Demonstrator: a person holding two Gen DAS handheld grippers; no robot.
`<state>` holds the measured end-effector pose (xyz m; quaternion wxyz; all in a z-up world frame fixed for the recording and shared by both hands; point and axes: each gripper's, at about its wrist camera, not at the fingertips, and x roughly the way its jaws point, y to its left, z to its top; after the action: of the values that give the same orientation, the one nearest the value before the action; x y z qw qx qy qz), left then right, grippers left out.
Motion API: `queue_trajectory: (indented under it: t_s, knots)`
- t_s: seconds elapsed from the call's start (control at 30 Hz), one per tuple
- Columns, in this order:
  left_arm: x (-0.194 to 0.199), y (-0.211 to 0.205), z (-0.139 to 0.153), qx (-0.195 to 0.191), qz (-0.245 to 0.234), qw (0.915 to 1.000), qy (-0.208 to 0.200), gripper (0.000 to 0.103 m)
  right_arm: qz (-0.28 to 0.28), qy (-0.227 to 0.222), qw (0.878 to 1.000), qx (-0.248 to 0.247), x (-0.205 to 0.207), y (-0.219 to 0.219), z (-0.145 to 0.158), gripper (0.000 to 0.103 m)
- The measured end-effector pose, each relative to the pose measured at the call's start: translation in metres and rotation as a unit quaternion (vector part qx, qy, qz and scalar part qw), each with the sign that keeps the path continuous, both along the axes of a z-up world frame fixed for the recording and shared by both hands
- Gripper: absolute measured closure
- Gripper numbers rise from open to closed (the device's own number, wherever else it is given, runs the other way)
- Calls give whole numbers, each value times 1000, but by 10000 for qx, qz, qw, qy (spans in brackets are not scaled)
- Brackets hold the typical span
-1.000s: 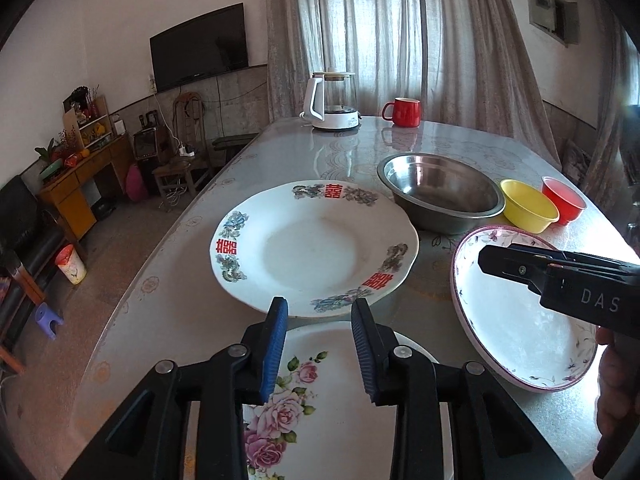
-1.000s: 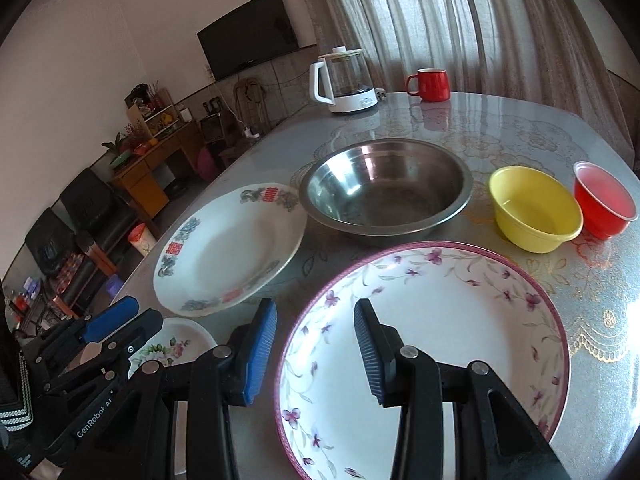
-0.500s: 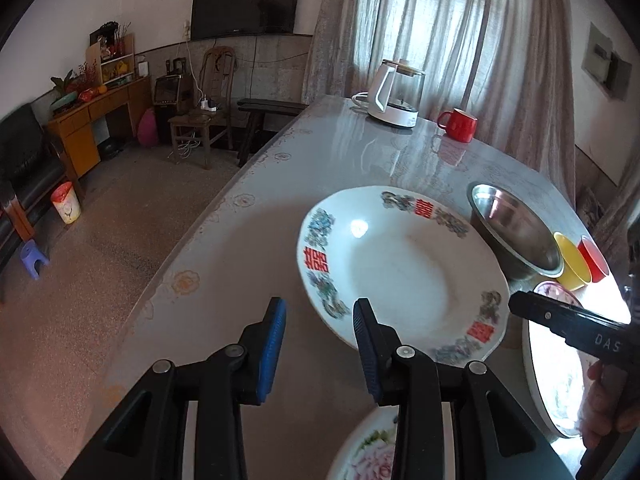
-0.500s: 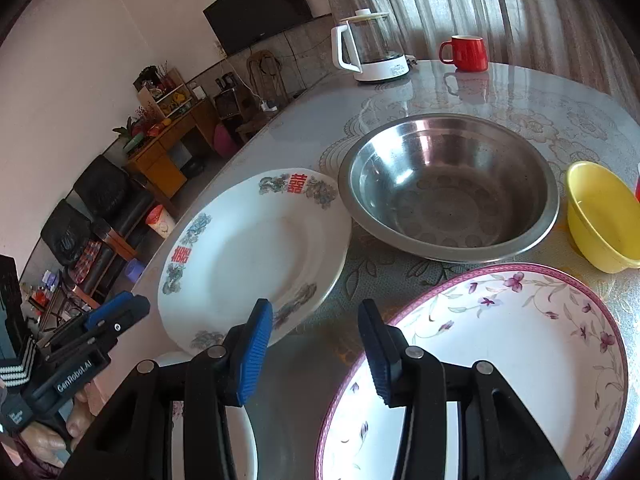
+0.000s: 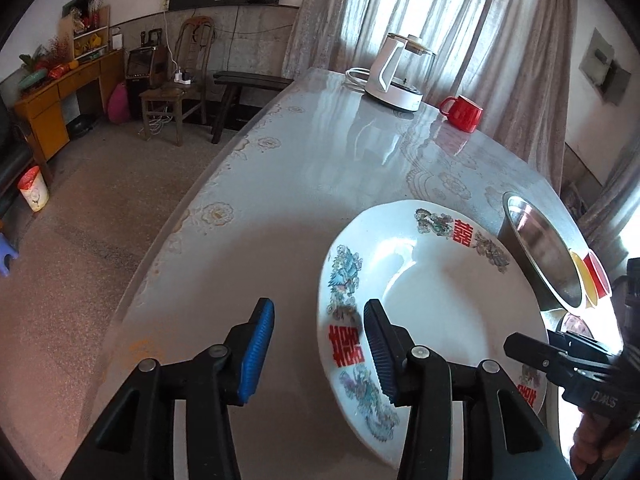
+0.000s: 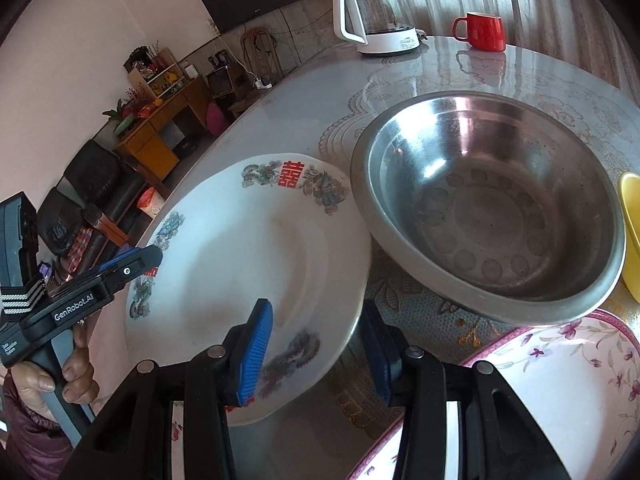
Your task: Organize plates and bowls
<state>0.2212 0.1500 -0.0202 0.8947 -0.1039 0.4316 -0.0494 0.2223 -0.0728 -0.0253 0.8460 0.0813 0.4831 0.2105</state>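
A: Left tongs [image 5: 318, 344]?
B: Blue pads apart and opening, nothing between them but bare table [image 5: 280, 184]. The inner finger overlaps the 9 o'clock rim of the white plate with red characters [image 5: 436, 292]; contact, cannot tell.

A: Right tongs [image 6: 316, 344]?
B: Apart, nothing pinched. The 5 o'clock rim of that same plate [image 6: 256, 264] lies in the gap, with one pad over the plate and the other past its edge. Pads do not press on it, as far as seen.

A: Where do the dishes sit?
B: White plate flat on the table. The steel bowl [image 6: 492, 204] is at its 2 o'clock in the right wrist view, rim just beside the plate's rim, possibly overlapping. The yellow bowl [image 6: 630, 236] is at the steel bowl's 3 o'clock. In the left wrist view a red bowl [image 5: 598, 274] shows beyond the yellow one. The purple-rimmed floral plate [image 6: 560, 380] is at 5 o'clock of the white plate, partly under the right tongs.

A: Other items?
B: Kettle [image 6: 372, 16] and red mug [image 6: 482, 32] at the table's far end, well apart from the dishes. The person's hand [image 6: 60, 376] grips the left handle.
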Motion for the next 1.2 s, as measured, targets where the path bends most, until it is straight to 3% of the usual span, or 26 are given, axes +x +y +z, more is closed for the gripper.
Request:
queue_trajectory:
  t_s: [0.1,0.23,0.3,0.43,0.57,0.7,0.83,1.2]
  knots:
    - [12,-5,-3,-127,-137,9998,48,65,13,-74,9999,-117,1,7,0,55]
    - [24,-18,-8,-107,-314,9993,167,65,40,-121,9997,-210,4,9,2,54]
    - [24,-23,-9,84,-316,9994,119,65,52,-138,9996,-252,6,10,1,54]
    - [19,-16,-8,-145,-272,9994,175,69,117,-192,9990,-389,7,14,0,55]
    - [13,-16,-9,-88,-270,9995,129,69,160,-161,9992,-335,8,16,-1,55]
    - [11,-11,-7,-273,-15,9994,221,69,194,-103,9992,-330,11,19,-1,55]
    - [3,-10,-3,-185,-17,9998,84,72,175,-37,9998,-59,10,17,1,55]
    - [-24,-10,5,-54,-132,9995,-289,74,389,-468,9977,-286,-12,24,8,60]
